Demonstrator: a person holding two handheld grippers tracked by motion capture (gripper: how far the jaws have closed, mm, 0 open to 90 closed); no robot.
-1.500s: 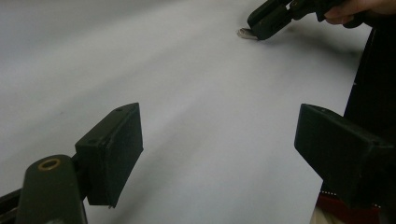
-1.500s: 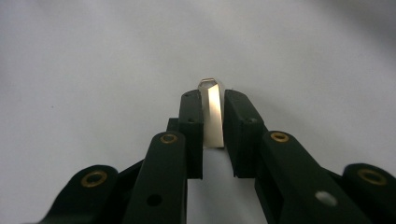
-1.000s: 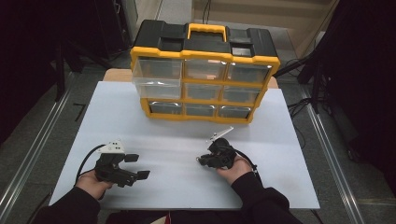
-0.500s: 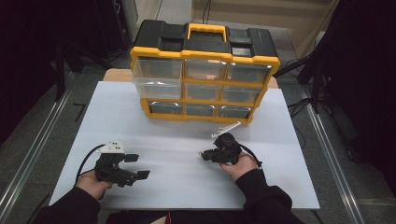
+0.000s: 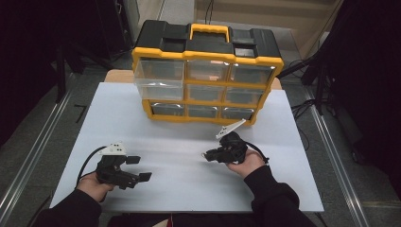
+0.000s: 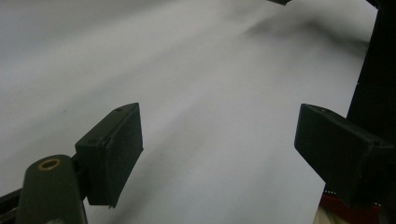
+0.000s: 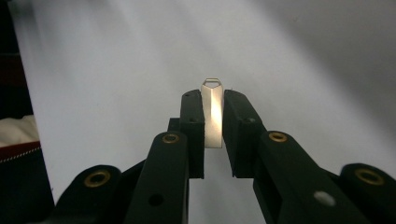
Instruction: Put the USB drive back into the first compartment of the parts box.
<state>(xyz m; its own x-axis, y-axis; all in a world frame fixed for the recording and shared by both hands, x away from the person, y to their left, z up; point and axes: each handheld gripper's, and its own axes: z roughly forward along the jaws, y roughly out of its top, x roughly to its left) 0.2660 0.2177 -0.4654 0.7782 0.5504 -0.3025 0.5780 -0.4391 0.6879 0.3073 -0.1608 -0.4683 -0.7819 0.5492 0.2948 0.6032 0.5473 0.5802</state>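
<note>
Presently on the worktop: two hand-held grippers, one drawer cabinet

Left gripper: near-left of white worktop, fingers spread wide, nothing between them. Right gripper: fingers clamped on a thin metal piece, possibly a USB stick, poised above the worktop. Yellow-and-black drawer cabinet: upright at far edge, well apart from both.

Drawer organizer at table's far edge, left claw and right claw nearer
</note>
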